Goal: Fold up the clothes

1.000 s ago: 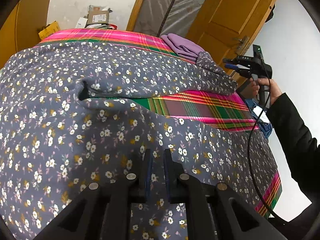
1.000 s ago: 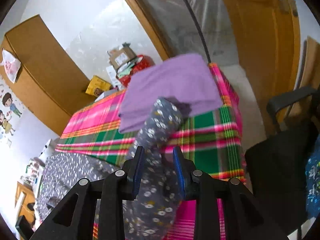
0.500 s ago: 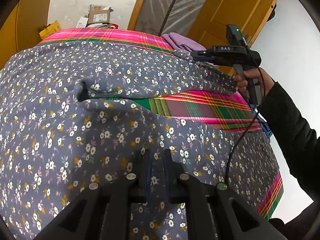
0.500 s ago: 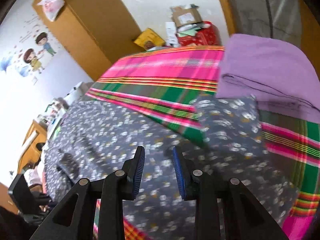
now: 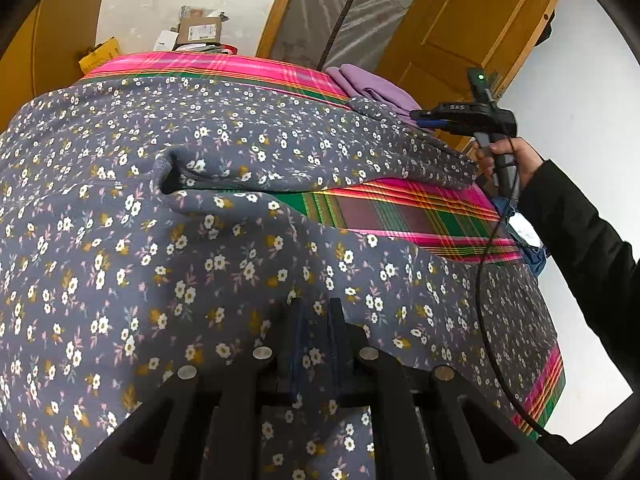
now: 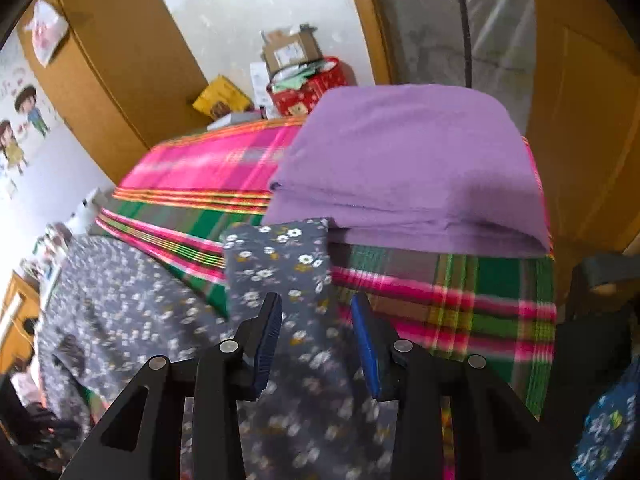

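On the plaid blanket [image 5: 408, 216], the grey floral garment [image 5: 120, 264] spreads wide, one sleeve [image 5: 360, 152] stretching rightward toward the folded purple cloth [image 6: 404, 160]. At the blanket's near left, the left gripper [image 5: 316, 320] points steeply down, its narrow jaws pinching a ridge of floral fabric. Beyond the blanket's far edge, an opened cardboard box [image 6: 290, 50] stands on a red patterned box [image 6: 308, 90] holding pale papers. At the blanket's right end, the right gripper [image 6: 316, 316] tilts downward over the sleeve's cuff, its jaws having just been opening; the fabric lies between them, unpressed. A dark-sleeved hand [image 5: 508, 160] grips its handle.
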The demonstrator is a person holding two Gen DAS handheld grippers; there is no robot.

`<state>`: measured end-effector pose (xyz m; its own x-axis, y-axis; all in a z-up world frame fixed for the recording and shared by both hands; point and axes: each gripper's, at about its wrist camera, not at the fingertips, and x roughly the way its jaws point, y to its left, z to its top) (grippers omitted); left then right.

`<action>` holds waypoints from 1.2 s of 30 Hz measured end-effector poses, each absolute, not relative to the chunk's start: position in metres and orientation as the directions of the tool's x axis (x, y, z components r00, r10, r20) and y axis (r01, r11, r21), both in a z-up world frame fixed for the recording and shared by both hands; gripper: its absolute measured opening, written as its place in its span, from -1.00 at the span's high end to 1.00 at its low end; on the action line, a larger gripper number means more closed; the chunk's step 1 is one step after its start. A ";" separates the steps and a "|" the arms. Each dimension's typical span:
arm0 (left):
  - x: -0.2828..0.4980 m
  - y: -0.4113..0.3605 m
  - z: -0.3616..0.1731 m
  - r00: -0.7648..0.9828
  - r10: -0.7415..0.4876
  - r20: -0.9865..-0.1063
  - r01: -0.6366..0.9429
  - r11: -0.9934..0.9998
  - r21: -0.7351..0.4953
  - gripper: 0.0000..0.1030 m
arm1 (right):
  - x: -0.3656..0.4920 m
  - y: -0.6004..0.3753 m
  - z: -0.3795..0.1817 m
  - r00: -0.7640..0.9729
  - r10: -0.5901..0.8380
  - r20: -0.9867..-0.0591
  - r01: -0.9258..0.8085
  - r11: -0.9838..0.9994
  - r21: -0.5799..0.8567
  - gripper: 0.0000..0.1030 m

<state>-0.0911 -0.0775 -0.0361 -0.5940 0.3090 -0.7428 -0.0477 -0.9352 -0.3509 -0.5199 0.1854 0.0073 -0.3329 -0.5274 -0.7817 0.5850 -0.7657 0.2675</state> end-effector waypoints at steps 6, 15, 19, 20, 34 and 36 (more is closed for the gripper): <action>-0.093 -0.082 -0.036 -0.594 0.296 -0.748 -0.032 -0.938 -0.346 0.80 | -0.532 0.163 0.000 -0.305 -0.521 -0.797 0.635 -0.735 0.237 0.27; -0.093 -0.083 -0.036 -0.593 0.293 -0.750 -0.029 -0.939 -0.343 0.80 | -0.540 0.140 -0.012 -0.281 -0.486 -0.828 0.664 -0.721 0.198 0.44; -0.093 -0.082 -0.035 -0.594 0.292 -0.750 -0.030 -0.939 -0.341 0.80 | -0.536 0.150 -0.004 -0.315 -0.490 -0.813 0.644 -0.739 0.196 0.93; -0.093 -0.082 -0.035 -0.594 0.292 -0.750 -0.031 -0.940 -0.341 0.80 | -0.535 0.156 0.001 -0.329 -0.500 -0.801 0.637 -0.744 0.203 0.93; -0.087 -0.069 -0.021 -0.619 0.322 -0.716 -0.086 -0.934 -0.346 0.80 | -0.487 0.357 0.092 -0.704 -0.447 -0.552 0.248 -0.883 0.398 0.94; -0.086 -0.068 -0.020 -0.620 0.327 -0.713 -0.092 -0.933 -0.348 0.80 | -0.469 0.396 0.088 -0.743 -0.397 -0.538 0.150 -0.883 0.445 0.93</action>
